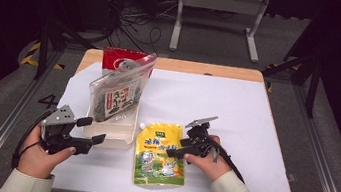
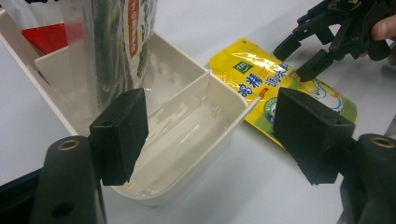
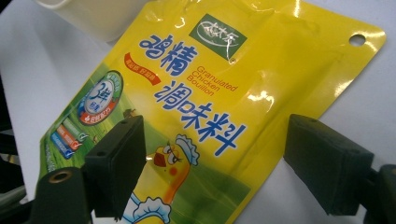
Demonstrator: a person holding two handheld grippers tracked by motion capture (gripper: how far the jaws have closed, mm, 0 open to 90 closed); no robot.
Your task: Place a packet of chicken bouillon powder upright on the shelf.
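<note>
Pouch: yellow bouillon pouch (image 1: 160,155) lies flat on the white table cover (image 1: 236,115), just right of the tray.
Right gripper: right gripper (image 1: 174,151) sits over the pouch's right edge, jaws spread wide, gripping nothing.
Right gripper view: close look at the pouch (image 3: 201,116), with "Granulated Chicken Bouillon" and a cartoon chicken readable; pads stand on either side without touching it.
Left gripper: left gripper (image 1: 92,131) hovers at the tray's near left corner, jaws wide apart and empty.
Left gripper view: cream divided tray (image 2: 187,140) has bare near compartments; a clear seaweed bag (image 2: 112,42) stands in its far part.
High view: a red packet (image 1: 120,60) stands behind that bag.
</note>
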